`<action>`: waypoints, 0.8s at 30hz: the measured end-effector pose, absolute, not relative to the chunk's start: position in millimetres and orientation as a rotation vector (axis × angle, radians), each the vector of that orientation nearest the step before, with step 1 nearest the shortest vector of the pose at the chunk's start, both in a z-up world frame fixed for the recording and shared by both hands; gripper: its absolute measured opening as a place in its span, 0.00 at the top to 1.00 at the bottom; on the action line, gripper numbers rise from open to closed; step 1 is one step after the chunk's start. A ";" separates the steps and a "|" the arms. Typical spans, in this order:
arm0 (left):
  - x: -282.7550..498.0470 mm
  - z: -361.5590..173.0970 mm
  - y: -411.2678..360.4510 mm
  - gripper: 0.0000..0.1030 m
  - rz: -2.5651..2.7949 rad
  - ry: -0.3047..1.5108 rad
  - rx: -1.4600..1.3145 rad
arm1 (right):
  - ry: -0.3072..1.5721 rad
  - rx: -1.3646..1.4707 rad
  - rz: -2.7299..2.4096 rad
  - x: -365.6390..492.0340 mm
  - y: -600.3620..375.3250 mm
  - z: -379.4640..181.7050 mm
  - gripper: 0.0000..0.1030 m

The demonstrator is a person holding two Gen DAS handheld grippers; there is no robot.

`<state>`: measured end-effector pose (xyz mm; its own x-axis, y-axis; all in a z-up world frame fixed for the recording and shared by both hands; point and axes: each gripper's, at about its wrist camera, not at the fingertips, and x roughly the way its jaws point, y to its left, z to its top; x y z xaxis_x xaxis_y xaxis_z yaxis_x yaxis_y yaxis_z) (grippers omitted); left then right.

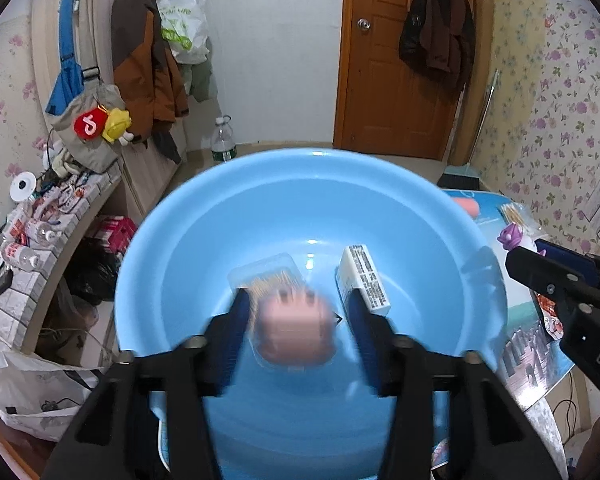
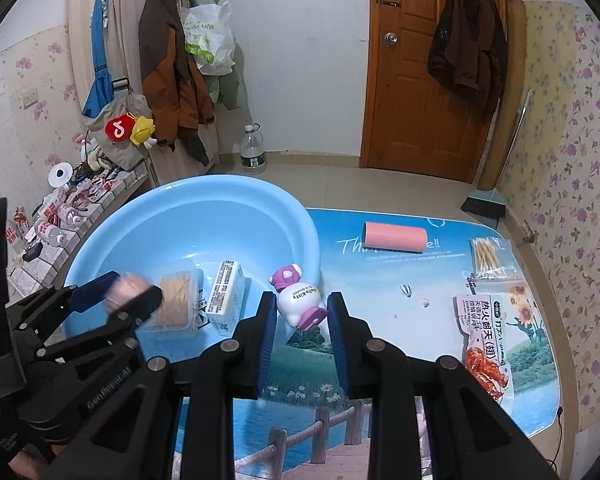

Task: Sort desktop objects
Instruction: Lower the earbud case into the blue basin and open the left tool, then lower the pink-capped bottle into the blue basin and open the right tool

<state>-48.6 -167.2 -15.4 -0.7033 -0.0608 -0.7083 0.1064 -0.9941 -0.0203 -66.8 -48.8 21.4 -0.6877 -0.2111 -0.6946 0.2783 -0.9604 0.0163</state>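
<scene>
Two tools: my left tool [image 1: 296, 316] stands open over the basin [image 2: 300, 216], blurred pink object [image 1: 294, 330] between its pads, while my right tool [image 2: 302, 312] grips the purple-white figurine [image 2: 300, 298] just beside the basin's rim.

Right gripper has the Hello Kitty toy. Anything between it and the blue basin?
Nothing visible blocks it. The Hello Kitty toy sits between the right gripper fingers, right beside the blue basin rim. The left gripper is over the basin with a blurred pink item between its fingers, so the nearer side is occupied.
</scene>
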 end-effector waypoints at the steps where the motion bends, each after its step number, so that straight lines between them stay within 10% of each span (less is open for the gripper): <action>1: -49.0 -16.4 -166.9 0.35 -2.810 0.088 1.166 | 0.131 1.083 -2.659 -67.9 -48.7 20.2 0.74; 18: -42.6 -10.1 -176.9 0.32 -2.811 0.086 1.120 | 0.142 1.096 -2.648 -69.1 -52.3 15.7 0.74; 24: -32.8 -1.5 -186.5 0.15 -2.812 0.101 1.082 | 0.155 1.092 -2.644 -65.4 -56.6 16.6 0.74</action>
<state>-32.8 -186.5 -1.5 -0.7352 -0.0943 -0.6713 0.1420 -0.9897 -0.0165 -65.4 -56.6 16.6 -0.6768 -0.2119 -0.7050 0.2926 -0.9562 0.0065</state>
